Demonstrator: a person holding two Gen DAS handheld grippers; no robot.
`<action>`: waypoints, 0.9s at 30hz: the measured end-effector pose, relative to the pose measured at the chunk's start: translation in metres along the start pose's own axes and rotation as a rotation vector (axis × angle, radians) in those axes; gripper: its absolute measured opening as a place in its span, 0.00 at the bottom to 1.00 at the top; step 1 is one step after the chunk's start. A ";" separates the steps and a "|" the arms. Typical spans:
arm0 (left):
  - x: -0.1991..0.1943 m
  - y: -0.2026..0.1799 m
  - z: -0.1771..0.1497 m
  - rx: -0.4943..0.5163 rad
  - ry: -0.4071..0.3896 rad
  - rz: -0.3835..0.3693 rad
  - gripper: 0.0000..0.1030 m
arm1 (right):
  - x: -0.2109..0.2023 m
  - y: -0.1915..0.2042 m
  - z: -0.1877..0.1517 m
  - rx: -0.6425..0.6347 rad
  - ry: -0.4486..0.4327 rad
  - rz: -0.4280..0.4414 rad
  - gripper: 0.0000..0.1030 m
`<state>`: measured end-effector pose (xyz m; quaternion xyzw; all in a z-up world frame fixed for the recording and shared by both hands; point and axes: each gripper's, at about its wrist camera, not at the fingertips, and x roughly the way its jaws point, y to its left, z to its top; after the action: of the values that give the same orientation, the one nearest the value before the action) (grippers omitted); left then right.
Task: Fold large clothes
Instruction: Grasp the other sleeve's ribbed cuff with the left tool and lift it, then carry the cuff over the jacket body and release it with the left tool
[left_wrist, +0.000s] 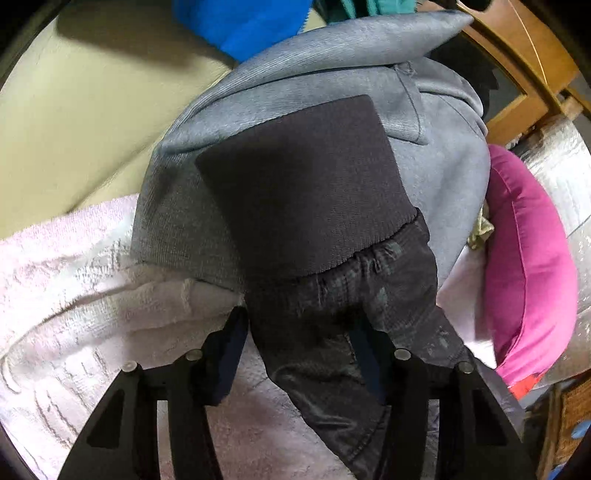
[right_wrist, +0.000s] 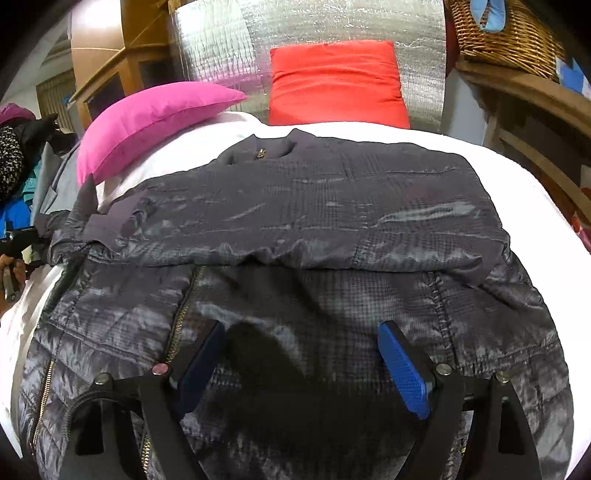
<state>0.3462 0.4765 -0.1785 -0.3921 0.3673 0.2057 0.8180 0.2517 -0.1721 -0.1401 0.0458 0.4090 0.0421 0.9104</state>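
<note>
Left wrist view. The left tool (left_wrist: 299, 354) has its fingers spread, with the dark, shiny quilted jacket's sleeve (left_wrist: 354, 317) running between them from six o'clock up to its flat black ribbed cuff (left_wrist: 295, 184) at centre. Neither pad visibly presses the cloth, so I judge it released, or at most loosely straddling the sleeve. The cuff lies on top of a grey corduroy garment (left_wrist: 332, 66), which fills twelve o'clock. A pale pink towelling bed cover (left_wrist: 74, 295) lies at eight o'clock, and a magenta pillow (left_wrist: 532, 258) at three o'clock.

Right wrist view. The right tool (right_wrist: 303, 354) stands released, its blue textured pads (right_wrist: 404, 369) wide apart above the dark quilted jacket (right_wrist: 295, 229). The jacket lies spread on a white bed sheet (right_wrist: 535, 206), collar at twelve o'clock and brass zip (right_wrist: 177, 325) running toward seven o'clock. One layer is already laid across the chest; its edge crosses the centre. A red pillow (right_wrist: 332, 81) stands at twelve o'clock and a wicker basket (right_wrist: 506, 33) at one o'clock.

Assessment. The step in hand appears to be bringing the sleeve in over the body. To do it well, the left tool should close on the sleeve close behind the cuff, lift it off the grey garment, and lay it flat across the chest. The right tool should press the body down so the slippery fabric does not slide.
</note>
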 end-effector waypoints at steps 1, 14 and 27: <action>0.001 -0.003 0.000 0.011 -0.005 0.011 0.56 | 0.000 0.000 -0.001 0.000 0.000 0.000 0.85; -0.002 -0.068 -0.017 0.262 -0.117 0.217 0.25 | 0.003 0.004 0.000 -0.013 0.007 -0.013 0.86; -0.098 -0.142 -0.063 0.542 -0.345 0.262 0.10 | -0.002 -0.002 0.000 0.009 -0.002 0.015 0.86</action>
<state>0.3439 0.3355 -0.0605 -0.0693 0.3120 0.2673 0.9091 0.2506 -0.1738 -0.1391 0.0528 0.4080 0.0471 0.9102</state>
